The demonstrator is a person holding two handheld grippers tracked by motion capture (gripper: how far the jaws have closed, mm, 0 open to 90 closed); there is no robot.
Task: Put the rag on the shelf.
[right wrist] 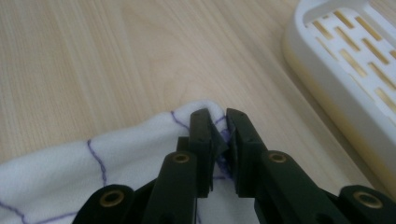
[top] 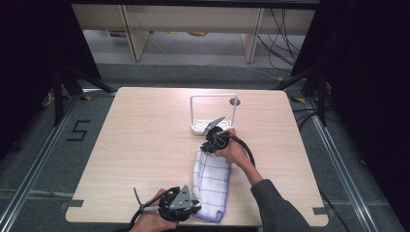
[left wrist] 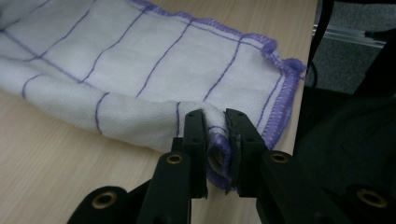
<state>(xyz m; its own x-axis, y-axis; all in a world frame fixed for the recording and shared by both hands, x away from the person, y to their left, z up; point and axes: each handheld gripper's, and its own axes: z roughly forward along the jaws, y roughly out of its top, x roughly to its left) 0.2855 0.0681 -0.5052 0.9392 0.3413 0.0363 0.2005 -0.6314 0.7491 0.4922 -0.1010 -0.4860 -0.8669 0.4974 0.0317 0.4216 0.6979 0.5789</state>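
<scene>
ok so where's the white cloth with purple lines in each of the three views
High view: the cloth lies at the table's near edge, right of centre, stretched between both grippers.
Left gripper view: it spans the upper left, its purple hem pinched between the black jaws.
Right gripper view: it sits lower left, one corner clamped in the jaws.
Shared landmark: the light wooden table, under the cloth in every view.

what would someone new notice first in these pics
First, the white cloth with purple grid lines lying folded at the near middle of the wooden table, pinched at both ends: the left gripper clamps its purple-stitched near edge, the right gripper its far corner. Next, the white slotted rack with a wire frame standing just beyond the cloth.
</scene>
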